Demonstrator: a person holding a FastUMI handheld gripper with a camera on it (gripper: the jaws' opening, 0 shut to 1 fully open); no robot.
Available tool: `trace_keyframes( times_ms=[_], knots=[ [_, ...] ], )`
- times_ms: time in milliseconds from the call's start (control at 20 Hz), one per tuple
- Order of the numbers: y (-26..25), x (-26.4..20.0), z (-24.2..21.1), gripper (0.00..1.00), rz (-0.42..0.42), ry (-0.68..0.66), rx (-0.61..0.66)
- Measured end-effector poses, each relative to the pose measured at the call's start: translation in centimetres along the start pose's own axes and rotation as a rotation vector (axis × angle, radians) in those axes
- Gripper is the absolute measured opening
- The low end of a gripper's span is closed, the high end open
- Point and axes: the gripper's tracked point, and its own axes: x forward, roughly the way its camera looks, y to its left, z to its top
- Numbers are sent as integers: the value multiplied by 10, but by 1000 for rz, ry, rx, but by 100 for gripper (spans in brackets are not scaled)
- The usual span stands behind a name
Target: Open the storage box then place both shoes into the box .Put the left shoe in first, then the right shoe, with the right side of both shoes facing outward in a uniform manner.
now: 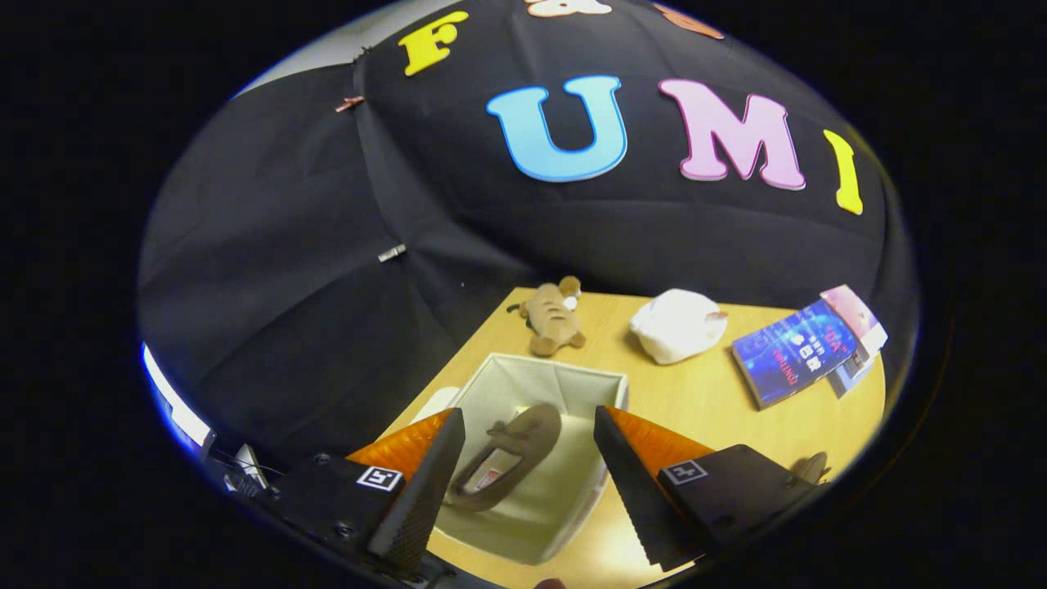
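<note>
No legible wording found; square black-and-white marker tags noted on both halves of gripper (527, 411), fingers spread wide apart; cover print on blue book (792, 352), beyond fingers to the right, too small to read; pale label patch inside shoe (532, 429), between fingers in storage box (556, 372), likewise illegible.

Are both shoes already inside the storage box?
No. One brown shoe lies in the open storage box, seen between the open jaws of the gripper, which hold nothing.
</note>
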Motion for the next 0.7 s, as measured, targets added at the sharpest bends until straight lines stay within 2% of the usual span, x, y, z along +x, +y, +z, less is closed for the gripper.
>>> trace_keyframes(
  times_ms=[200, 350, 500, 700],
  knots=[
    [-53, -61, 12, 99, -32, -78, -128],
    [-103, -101, -1, 99, -117, -84, -165],
    [-163, -133, -30, 98, -221, -35, -152],
    [-255, -166, -107, 97, -377, 108, -87]
  ],
)
